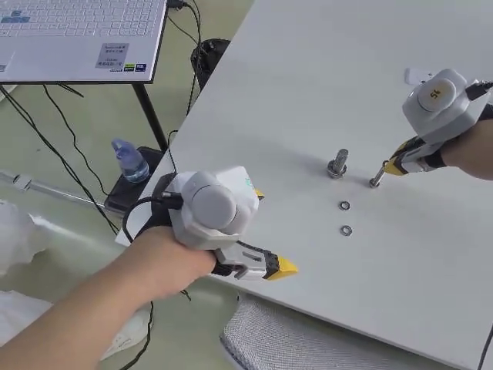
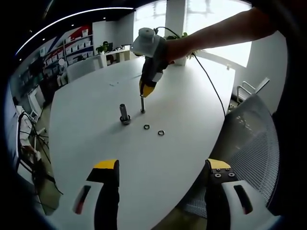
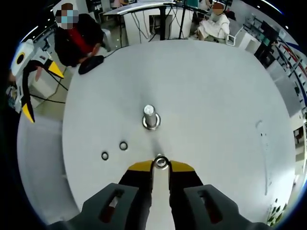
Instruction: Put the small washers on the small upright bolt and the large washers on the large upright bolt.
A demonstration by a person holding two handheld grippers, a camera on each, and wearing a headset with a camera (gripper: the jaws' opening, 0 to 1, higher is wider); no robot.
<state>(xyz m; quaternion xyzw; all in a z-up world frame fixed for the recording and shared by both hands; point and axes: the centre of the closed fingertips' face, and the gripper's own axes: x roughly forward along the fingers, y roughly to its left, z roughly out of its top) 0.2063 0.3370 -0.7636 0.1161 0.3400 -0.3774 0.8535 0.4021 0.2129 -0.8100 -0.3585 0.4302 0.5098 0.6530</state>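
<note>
A washer is being set on the thin upright steel bolt (image 1: 376, 181), which stands on the white counter (image 1: 308, 92) just right of the thick upright steel bolt (image 1: 337, 164). The right claw (image 1: 387, 168) is brought down to the top of the thin bolt with its jaws nearly together. In the right gripper view a small silvery ring (image 3: 161, 162) is seen pinched between the yellow tips, though it cannot be fully told whether this is a held washer or the bolt's own top. The left claw (image 2: 163, 165) is held with its jaws wide apart and nothing between them, low over the near left edge of the counter, well apart from the bolts. The bolts serve as the holders: a ring-like collar is seen at the foot of the thick bolt. One loose silvery washer (image 1: 344, 206) and a second loose washer (image 1: 347, 230) lie flat on the counter, near of the bolts. Next, the ring should be centred over the thin bolt and released, and a loose washer then fetched.
</note>
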